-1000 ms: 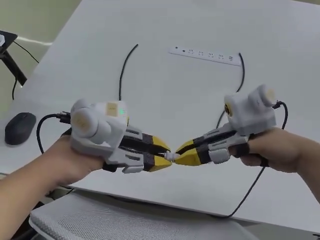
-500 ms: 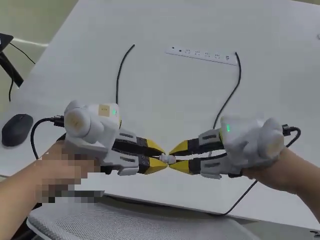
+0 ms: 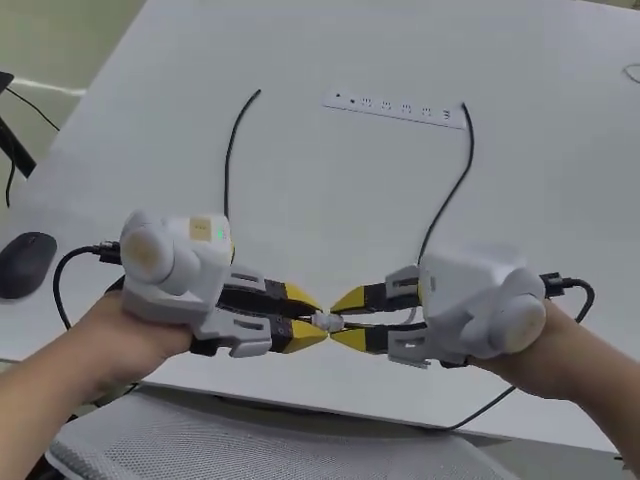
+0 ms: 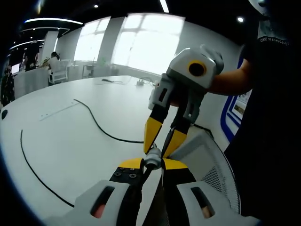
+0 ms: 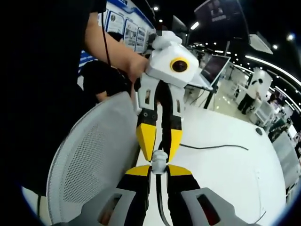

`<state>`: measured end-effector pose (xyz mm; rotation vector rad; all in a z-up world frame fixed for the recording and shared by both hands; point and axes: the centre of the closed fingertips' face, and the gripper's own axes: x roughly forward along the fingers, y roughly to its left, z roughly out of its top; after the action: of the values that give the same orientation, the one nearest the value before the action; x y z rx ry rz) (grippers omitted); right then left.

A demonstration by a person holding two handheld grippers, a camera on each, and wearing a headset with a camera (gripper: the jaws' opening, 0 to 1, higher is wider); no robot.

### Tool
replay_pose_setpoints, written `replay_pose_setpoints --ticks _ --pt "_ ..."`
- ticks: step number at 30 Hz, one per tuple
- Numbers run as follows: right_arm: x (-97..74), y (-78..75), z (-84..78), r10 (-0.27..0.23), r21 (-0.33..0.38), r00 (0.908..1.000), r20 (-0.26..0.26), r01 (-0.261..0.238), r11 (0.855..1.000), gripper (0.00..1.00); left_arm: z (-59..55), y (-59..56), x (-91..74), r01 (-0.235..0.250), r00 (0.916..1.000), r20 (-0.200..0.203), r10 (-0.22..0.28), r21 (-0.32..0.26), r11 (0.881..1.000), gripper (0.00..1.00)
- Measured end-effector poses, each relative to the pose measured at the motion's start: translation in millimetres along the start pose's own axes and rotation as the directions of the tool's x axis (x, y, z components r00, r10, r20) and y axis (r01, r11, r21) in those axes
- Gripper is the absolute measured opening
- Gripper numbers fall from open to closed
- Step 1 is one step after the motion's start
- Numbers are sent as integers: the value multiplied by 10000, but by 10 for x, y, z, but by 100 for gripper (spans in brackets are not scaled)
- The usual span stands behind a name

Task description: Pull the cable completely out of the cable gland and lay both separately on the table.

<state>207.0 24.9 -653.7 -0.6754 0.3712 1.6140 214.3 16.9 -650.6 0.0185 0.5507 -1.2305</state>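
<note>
Left gripper [image 3: 316,321] pinches the cable gland [image 3: 326,322] mid-air over the near edge of the table [image 3: 330,160], right gripper [image 3: 338,320] narrows around the cable [image 5: 159,200], clamp unclear; a slipping pull likely drops the gland floorward.

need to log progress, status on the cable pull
Tip to tip: left hand-held gripper shut on cable gland, right hand-held gripper shut on cable. Cable not yet out. Far back, power strip, not in the way.
</note>
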Motion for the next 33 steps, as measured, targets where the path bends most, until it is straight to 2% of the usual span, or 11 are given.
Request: replay_pose_setpoints --ticks 4,9,13,15,17,20,22,25,26,28,33 --pt "-9 -9 34 -115 265 9998 163 111 9996 8 32 -11 -1 42 10000 33 -42 105 9999 15" --pt "-65 -52 45 -400 1151 9989 251 369 9927 13 69 -1 1 14 10000 42 -15 318 9995 15" --pt "-167 -107 48 -948 1925 9948 372 859 9775 16 98 9 -1 -73 9999 83 69 470 9989 15" --pt "-213 -119 -2 -1229 2447 9924 112 1165 9626 18 119 14 -5 -136 9998 116 130 555 9984 15" --pt "-240 -136 -45 -1576 2213 9874 -128 1565 9626 18 147 22 -11 -204 9996 187 193 640 9977 15" --pt "-264 -224 -126 -2492 2284 9666 -599 2563 9392 18 192 41 -23 -276 9992 297 257 650 9975 15" --pt "-260 -249 -145 -2788 2229 9572 -772 2891 9310 16 227 59 -31 -359 9989 341 335 733 9967 15" --pt "-253 -257 -77 -3173 2137 9465 -586 3224 9222 14 284 77 -43 -430 9984 411 397 818 9957 15" --pt "-271 -292 -39 -3514 1986 9349 -505 3542 9138 9 305 89 -46 -471 9981 447 433 874 9951 15" --pt "-280 -305 -5 -3764 1838 9250 -523 3794 9068 5 328 99 -48 -487 9981 425 452 862 9951 15" --pt "-294 -354 33 -4215 1463 9056 -477 4237 8939 2 396 136 -79 -631 9971 497 583 1019 9928 15"
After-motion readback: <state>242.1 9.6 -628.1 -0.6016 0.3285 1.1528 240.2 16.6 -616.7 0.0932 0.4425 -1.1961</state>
